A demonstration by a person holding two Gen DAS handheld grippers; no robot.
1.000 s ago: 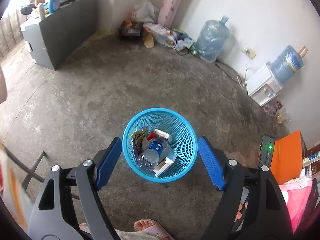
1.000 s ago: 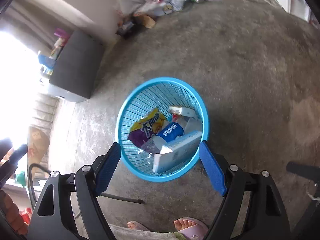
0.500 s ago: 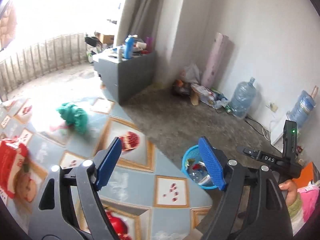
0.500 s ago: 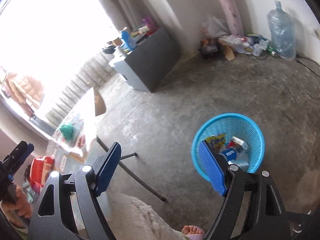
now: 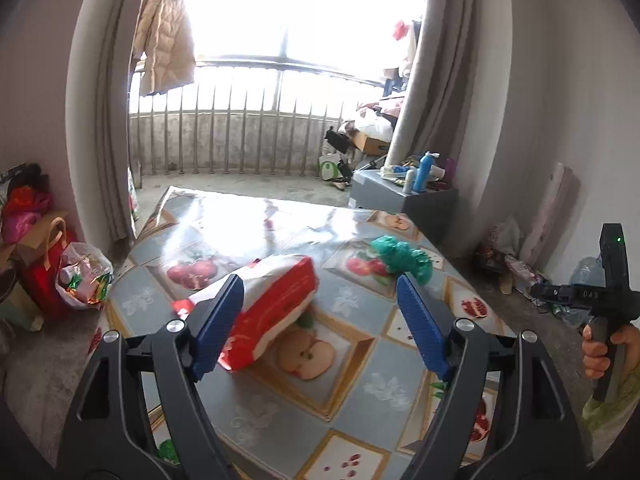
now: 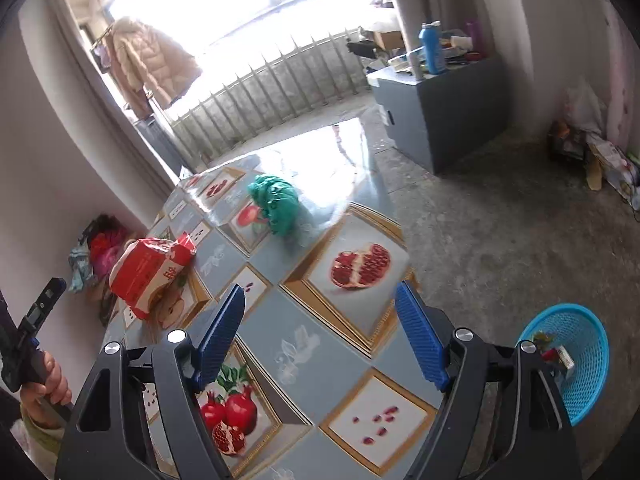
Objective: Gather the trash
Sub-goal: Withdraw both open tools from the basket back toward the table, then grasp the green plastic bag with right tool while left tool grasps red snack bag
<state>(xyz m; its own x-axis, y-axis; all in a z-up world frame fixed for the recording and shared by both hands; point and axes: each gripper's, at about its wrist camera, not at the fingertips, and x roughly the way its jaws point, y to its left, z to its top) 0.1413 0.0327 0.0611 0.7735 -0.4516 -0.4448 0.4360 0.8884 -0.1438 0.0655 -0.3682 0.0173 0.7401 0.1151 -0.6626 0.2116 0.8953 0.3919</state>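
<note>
Your left gripper (image 5: 320,328) stands with jaws wide apart and empty over the glossy fruit-print table (image 5: 360,392), its ribbed blue pads flanking a crinkled red-and-white packet (image 5: 276,304) that lies on the cloth, with a crumpled green bag (image 5: 402,258) farther back. Your right gripper (image 6: 320,336) is likewise spread and empty above the table, and the blue mesh basket (image 6: 580,364) sits on the rough concrete floor beside it. A second ago both cameras looked straight down into that basket; they now face the table.

Red-white packet (image 5: 276,304) and crumpled green bag (image 5: 402,258) lie apart on table.
</note>
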